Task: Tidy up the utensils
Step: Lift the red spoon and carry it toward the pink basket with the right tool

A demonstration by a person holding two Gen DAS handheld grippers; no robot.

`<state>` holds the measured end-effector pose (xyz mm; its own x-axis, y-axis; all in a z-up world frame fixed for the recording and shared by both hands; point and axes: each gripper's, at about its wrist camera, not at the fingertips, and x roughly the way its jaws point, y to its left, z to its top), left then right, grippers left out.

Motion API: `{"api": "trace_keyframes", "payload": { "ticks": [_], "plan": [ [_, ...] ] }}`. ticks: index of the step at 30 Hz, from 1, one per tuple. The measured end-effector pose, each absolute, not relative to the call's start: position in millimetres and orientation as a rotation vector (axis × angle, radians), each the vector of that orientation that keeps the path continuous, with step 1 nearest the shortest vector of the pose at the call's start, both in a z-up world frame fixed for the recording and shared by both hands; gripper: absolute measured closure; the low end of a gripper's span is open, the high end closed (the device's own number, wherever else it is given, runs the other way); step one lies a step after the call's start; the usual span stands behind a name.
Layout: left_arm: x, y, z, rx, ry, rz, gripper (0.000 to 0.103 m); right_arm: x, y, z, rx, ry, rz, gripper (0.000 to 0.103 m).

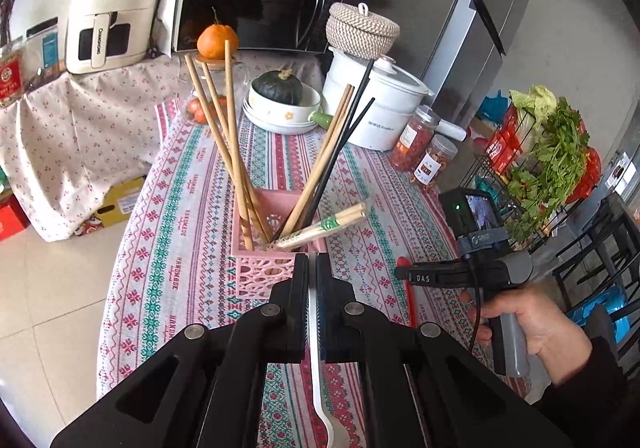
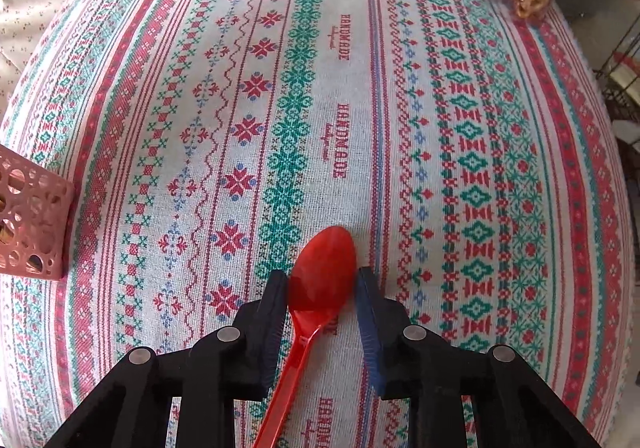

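Chopsticks (image 1: 236, 144) stand sorted in the pink basket (image 1: 260, 272). Left gripper (image 1: 312, 264), just before the basket, pinches a white utensil (image 1: 320, 380), jaws pressed tight. Right gripper (image 2: 322, 284) sits spread around the red spoon (image 2: 320, 280) lying on the tablecloth (image 2: 360, 88). I'd say 2 pieces remain.

Chopsticks (image 1: 236, 152) stood in the basket (image 1: 260, 272) on the tablecloth (image 1: 176, 248). A spoon (image 2: 320, 284) lay on the cloth right of the basket; jars (image 1: 424, 152) sat behind.
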<state>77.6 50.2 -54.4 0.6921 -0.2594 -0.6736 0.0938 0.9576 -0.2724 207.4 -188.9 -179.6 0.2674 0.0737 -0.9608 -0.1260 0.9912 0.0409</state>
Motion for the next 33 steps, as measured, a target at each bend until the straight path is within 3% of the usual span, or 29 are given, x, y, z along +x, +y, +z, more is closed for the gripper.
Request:
{"api": "trace_keyframes", "payload": {
  "ticks": [9,18,33],
  "plan": [
    [67.5,72.5,-6.8,-0.235,0.479,-0.086,0.100,190.4,-189.2,-152.4,-0.017,1.167,0.121,0.075],
    [81.4,70.4,7.7,-0.170,0.171,-0.017,0.100,173.6,-195.4,-120.6,0.065,1.028,0.163,0.075],
    [142.4,61.6,-37.7,-0.218,0.160,0.039,0.100,171.6,-205.4,-118.7,0.120,0.975,0.198,0.075]
  ]
}}
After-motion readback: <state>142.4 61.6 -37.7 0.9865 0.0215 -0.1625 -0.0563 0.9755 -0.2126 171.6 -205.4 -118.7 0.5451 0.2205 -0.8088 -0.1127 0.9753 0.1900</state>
